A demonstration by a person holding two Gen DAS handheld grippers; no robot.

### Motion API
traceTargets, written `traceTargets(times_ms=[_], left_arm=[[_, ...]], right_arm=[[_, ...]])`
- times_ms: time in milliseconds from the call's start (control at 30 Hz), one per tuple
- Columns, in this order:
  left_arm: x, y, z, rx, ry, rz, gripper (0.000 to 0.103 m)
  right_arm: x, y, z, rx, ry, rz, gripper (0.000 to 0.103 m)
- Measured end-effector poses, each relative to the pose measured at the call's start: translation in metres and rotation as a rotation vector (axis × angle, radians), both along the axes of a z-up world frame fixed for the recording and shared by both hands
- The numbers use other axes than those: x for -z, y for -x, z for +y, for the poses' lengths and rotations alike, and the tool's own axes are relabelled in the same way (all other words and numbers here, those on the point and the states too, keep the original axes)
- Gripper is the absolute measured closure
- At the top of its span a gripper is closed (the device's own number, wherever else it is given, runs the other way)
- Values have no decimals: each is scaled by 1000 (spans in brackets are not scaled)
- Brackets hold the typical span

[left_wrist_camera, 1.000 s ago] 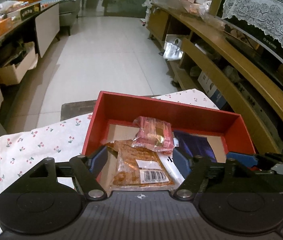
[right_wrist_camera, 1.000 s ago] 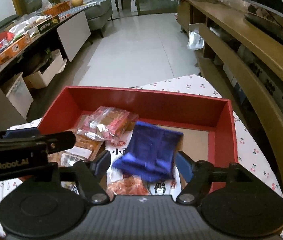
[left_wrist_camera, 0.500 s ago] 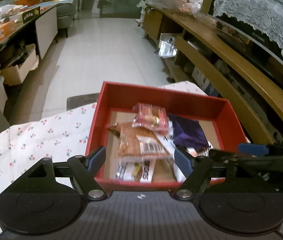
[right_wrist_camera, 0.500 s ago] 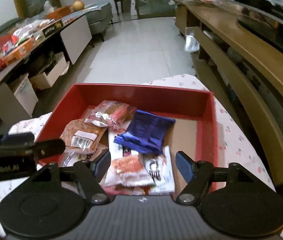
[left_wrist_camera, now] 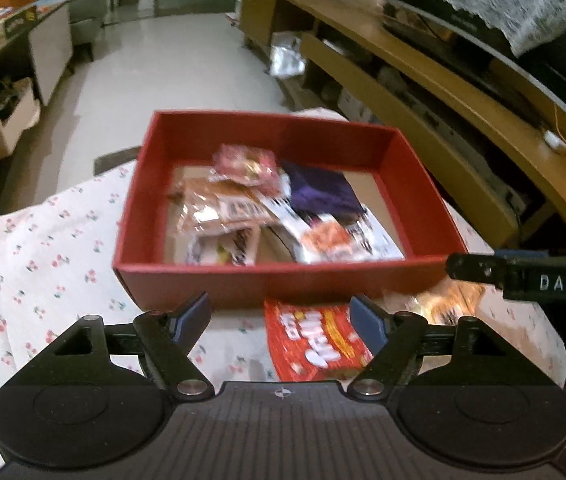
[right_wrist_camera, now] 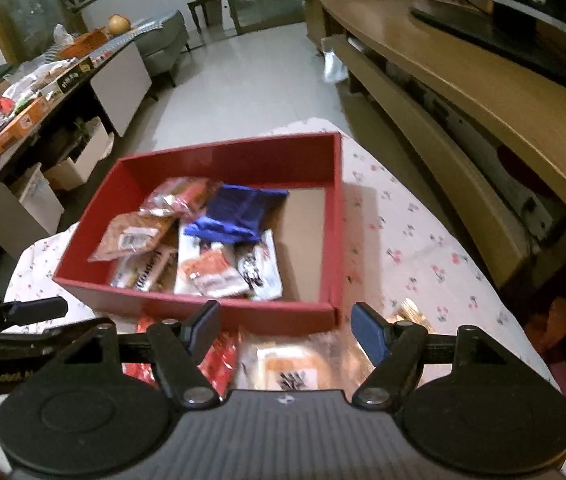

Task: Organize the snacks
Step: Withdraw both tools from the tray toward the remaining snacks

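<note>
Lying under right gripper [right_wrist_camera: 285,326]: clear packet [right_wrist_camera: 295,364]

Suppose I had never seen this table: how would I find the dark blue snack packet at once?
Start at the red box on the cherry-print tablecloth. Inside it, snack packets are piled toward the left, and the dark blue packet lies on top near the middle. It is the only plain blue one, while its neighbours are orange, pinkish red or white with print.

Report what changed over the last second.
Both grippers, the left gripper and the right gripper, drew back from over the red cardboard box, bringing a red snack packet and a clear orange packet on the tablecloth into view. The blue packet settled in the box. Fingers stayed open, holding nothing.
</note>
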State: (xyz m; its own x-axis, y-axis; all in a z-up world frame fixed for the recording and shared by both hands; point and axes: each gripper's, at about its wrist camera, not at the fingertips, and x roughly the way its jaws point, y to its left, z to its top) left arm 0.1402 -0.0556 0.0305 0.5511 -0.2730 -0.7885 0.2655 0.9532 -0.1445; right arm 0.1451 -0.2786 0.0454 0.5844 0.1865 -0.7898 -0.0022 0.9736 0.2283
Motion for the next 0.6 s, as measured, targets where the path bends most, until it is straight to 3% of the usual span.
traceTargets(times_ms=[367, 600], left_arm=[[19, 22, 0, 79, -12, 71, 18], [37, 33, -1, 129, -48, 122, 17]], right_arm=[[18, 12, -40, 70, -20, 84, 20], [24, 9, -5, -50, -5, 93, 20]])
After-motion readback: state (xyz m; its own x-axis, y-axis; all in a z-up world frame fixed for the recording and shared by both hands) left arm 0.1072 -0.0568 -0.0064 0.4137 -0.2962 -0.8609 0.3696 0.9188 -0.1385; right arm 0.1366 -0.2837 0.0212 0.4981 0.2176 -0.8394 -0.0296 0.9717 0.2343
